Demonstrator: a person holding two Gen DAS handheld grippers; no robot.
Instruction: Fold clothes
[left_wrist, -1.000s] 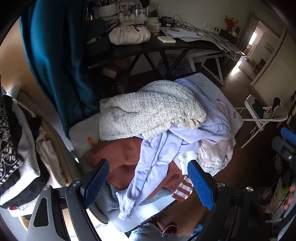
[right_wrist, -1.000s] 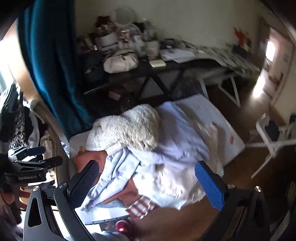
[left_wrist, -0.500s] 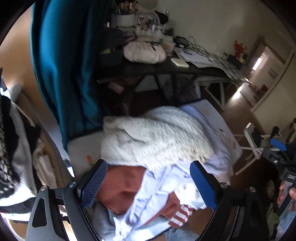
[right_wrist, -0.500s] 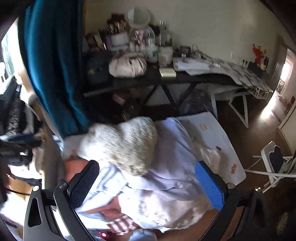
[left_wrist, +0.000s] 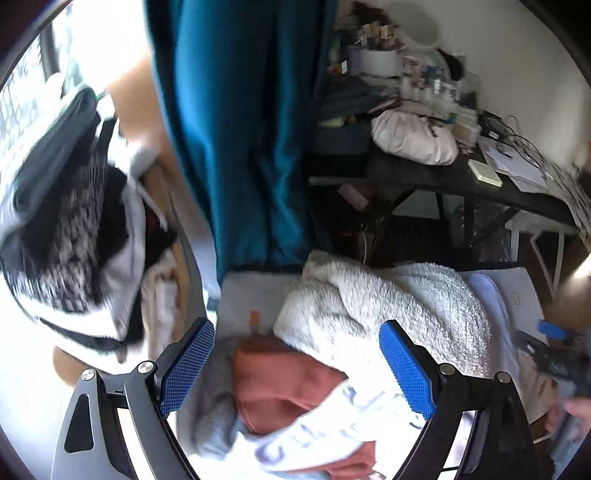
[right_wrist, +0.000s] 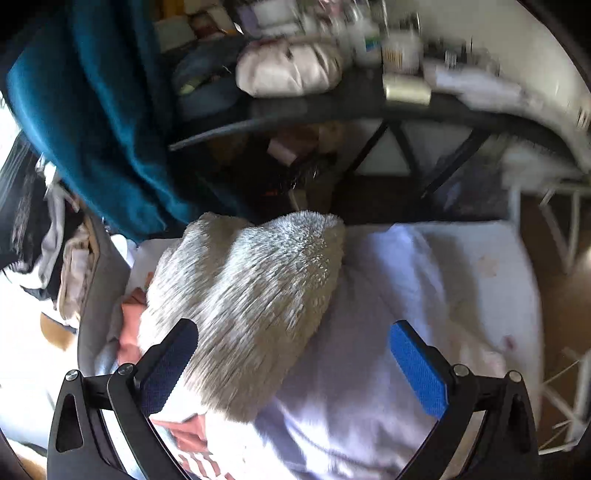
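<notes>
Now, from the left wrist view, the left gripper (left_wrist: 295, 373) hangs wide apart, empty, above a rust-orange cotton garment (left_wrist: 280, 387) beside the fluffy cream fleece (left_wrist: 399, 306). From the right wrist view, the right gripper (right_wrist: 291, 369) gapes empty over that fleece (right_wrist: 251, 295); better pinch one edge, not the bulk.

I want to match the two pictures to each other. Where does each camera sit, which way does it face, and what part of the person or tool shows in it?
Left wrist: sits on the left gripper, looking steeply down at the rust garment and fluffy cream towel; its own open blue fingers show, plus the right gripper at the right edge.
Right wrist: sits on the right gripper, looking down over the cream towel and lilac shirt; only its own open fingers show.
Shared: the clothes pile, teal curtain and dark desk.
</notes>
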